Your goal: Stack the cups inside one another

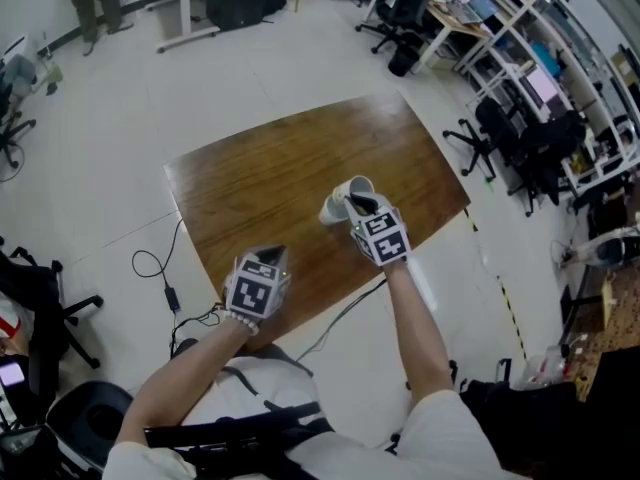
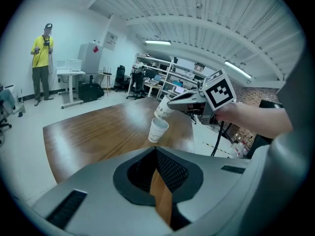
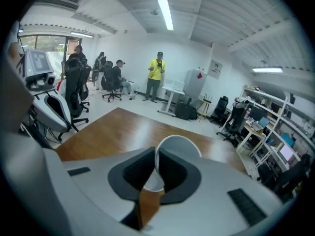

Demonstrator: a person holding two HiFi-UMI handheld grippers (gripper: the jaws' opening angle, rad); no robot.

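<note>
A white paper cup (image 2: pixel 158 130) stands mouth up on the brown wooden table (image 1: pixel 260 183); in the head view this standing cup (image 1: pixel 329 211) is near the table's middle right. My right gripper (image 1: pixel 362 208) is shut on the wall of a second white cup (image 1: pixel 352 190), one jaw inside it and one outside. That held cup (image 2: pixel 162 110) hangs tilted just above the standing one. In the right gripper view the held cup (image 3: pixel 179 146) fills the space at the gripper (image 3: pixel 156 154). My left gripper (image 1: pixel 272 253) hovers over the table's near edge, left of the cups, its jaws (image 2: pixel 156 151) shut on nothing.
A black cable (image 1: pixel 160 278) lies on the floor left of the table. Office chairs (image 1: pixel 400 13) and shelving (image 1: pixel 560 98) stand at the back right. A person in yellow (image 2: pixel 41 63) stands beside a white desk (image 2: pixel 69 75) far off.
</note>
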